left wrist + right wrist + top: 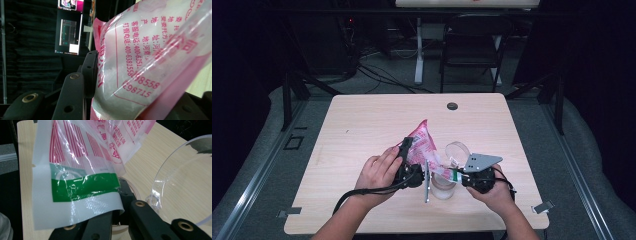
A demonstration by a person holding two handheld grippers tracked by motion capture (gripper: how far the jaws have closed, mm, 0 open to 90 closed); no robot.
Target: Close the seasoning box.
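Both sets of jaws are clamped on the pink printed bag (419, 145): the left gripper (408, 167) on its filled body, the right gripper (469, 179) on its green-banded end. The bag hangs tilted above the clear jar (443, 186) on the table (362, 125), lid (457, 151) hinged open. Judging by the white granules inside the bag, pouring seems underway or about to begin, with much left.

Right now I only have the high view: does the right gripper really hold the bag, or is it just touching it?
Observer: It holds it. In the right gripper view the right gripper has its jaws shut on the bag at the green-striped edge.
Operator: And the left one, where does it grip?
Observer: The left gripper clamps the bag's full body between its jaws, over the pink print.
Operator: Anything left inside?
Observer: Yes, white grains show through the clear film there.
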